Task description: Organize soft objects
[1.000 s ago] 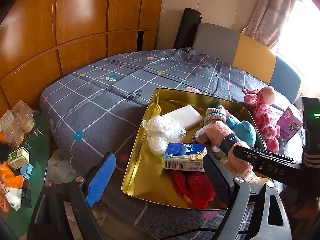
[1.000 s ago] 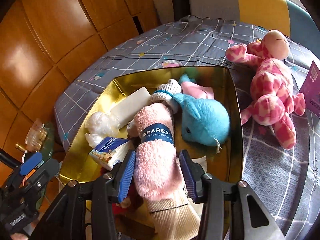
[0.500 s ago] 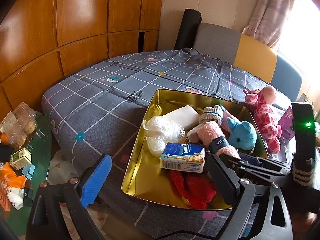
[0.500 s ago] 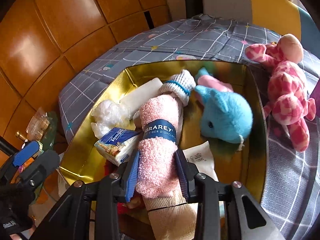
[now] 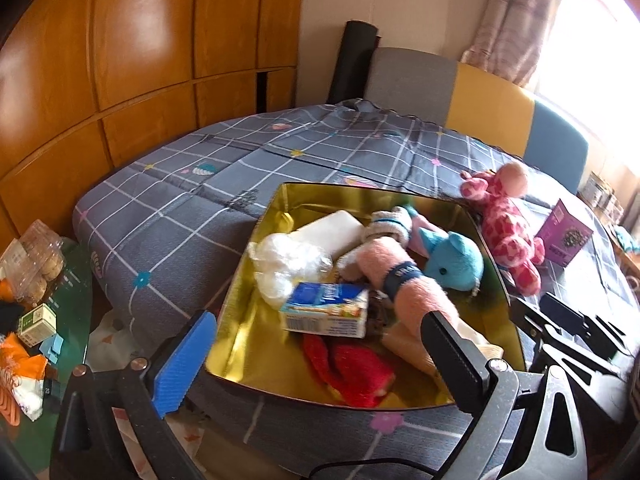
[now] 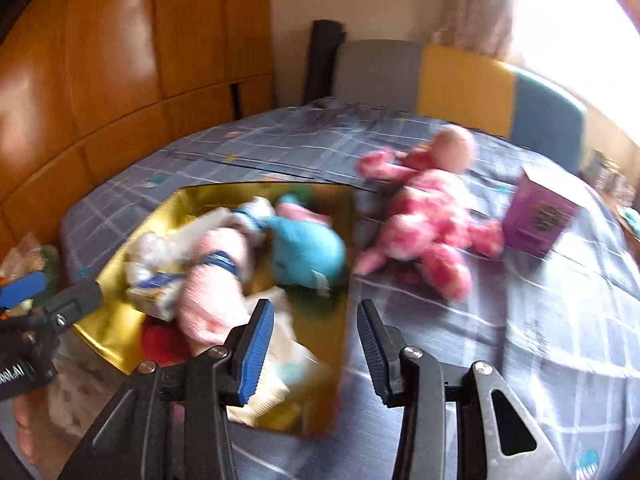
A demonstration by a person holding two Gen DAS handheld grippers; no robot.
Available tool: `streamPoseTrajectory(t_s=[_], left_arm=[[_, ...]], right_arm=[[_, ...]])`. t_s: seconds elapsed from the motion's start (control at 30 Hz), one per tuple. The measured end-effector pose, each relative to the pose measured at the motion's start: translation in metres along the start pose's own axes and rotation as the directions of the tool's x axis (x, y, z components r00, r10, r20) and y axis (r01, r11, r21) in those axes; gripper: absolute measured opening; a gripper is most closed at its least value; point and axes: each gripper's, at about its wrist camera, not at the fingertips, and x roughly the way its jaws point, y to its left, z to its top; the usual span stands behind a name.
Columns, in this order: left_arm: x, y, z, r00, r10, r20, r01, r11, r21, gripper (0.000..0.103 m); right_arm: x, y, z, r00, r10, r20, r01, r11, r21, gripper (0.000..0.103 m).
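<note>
A gold tin tray (image 5: 256, 280) (image 6: 120, 256) on the grey checked bedspread holds a rolled pink towel (image 5: 404, 280) (image 6: 212, 288), a blue plush (image 5: 456, 260) (image 6: 308, 252), a tissue pack (image 5: 324, 310), a plastic bag (image 5: 288, 264), a white block (image 5: 332, 232) and a red cloth (image 5: 352, 368). A pink spotted plush (image 5: 508, 232) (image 6: 424, 216) lies on the bed right of the tray. My right gripper (image 6: 316, 354) is open and empty over the tray's right rim. My left gripper (image 5: 320, 364) is open and empty at the tray's near edge.
A purple box (image 5: 564, 236) (image 6: 540, 216) stands on the bed beyond the pink plush. A glass side table (image 5: 36, 304) with snack packs is at the left. Wooden wall panels and a padded headboard (image 5: 472, 100) border the bed.
My right gripper has opened, let go of the pink towel roll, which now lies in the tray, and swung right and back. The left gripper has barely moved.
</note>
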Motion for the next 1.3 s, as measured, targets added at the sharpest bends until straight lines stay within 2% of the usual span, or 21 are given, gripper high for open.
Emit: streamPoseTrajectory(t_s=[0.23, 0.33, 0.4, 0.57, 1.3], left_arm=[[-0.011, -0.029, -0.009, 1.000, -0.009, 0.019, 0.008, 0.999, 0.047, 0.103], [-0.016, -0.038, -0.012, 0.999, 0.028, 0.040, -0.031, 0.998, 0.059, 0.103], [-0.022, -0.044, -0.013, 0.997, 0.049, 0.066, -0.053, 0.996, 0.073, 0.103], [-0.027, -0.049, -0.015, 0.995, 0.046, 0.083, -0.053, 0.995, 0.081, 0.103], [-0.031, -0.048, -0.014, 0.995, 0.060, 0.076, -0.065, 0.996, 0.063, 0.103]], right_arm=[[-0.016, -0.030, -0.017, 0.997, -0.071, 0.007, 0.070, 0.994, 0.088, 0.044], [-0.020, -0.033, -0.020, 0.996, -0.089, 0.022, 0.086, 0.992, 0.092, 0.044], [-0.023, -0.034, -0.022, 0.996, -0.089, 0.027, 0.086, 0.992, 0.091, 0.044], [-0.027, -0.034, -0.024, 0.996, -0.088, 0.031, 0.084, 0.992, 0.097, 0.044], [-0.032, -0.032, -0.025, 0.996, -0.084, 0.042, 0.080, 0.992, 0.096, 0.044]])
